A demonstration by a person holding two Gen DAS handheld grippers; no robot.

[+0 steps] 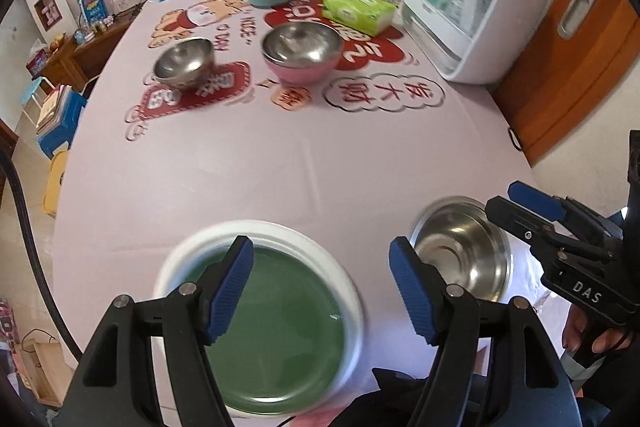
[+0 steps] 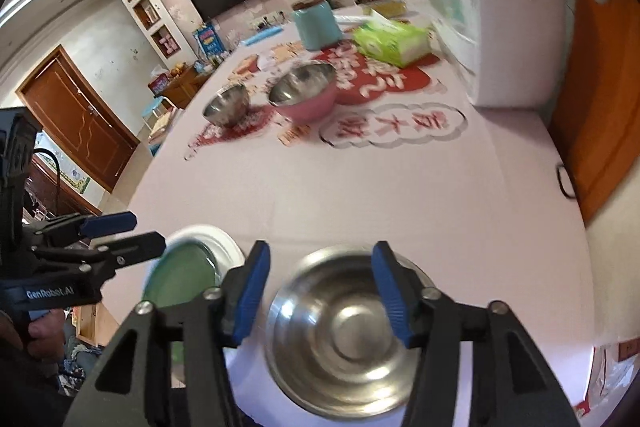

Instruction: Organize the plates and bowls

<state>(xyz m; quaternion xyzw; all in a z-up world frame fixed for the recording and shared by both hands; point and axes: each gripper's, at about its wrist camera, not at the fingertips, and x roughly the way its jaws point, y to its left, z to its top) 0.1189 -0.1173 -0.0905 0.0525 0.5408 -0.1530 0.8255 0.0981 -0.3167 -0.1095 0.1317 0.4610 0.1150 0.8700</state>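
Low in both wrist frames, two pairs of tongs hang over dishes at the near edge of the counter (image 1: 280, 155). Lower centre of the left view, the left tongs (image 1: 322, 291) stand apart and empty above a green plate (image 1: 276, 327) nested in a white plate (image 1: 344, 291), seemingly stacked to save room. Lower centre of the right view, the right tongs (image 2: 320, 293) are likewise apart, holding nothing, over a steel bowl (image 2: 344, 331) just beside that stack. Upper middle, a small steel bowl (image 1: 184, 61) and a pink bowl (image 1: 302, 53) sit well apart from these, probably still to be gathered. Between the two groups the cloth lies bare, giving free passage; a white appliance (image 1: 476, 7) crowds the upper right
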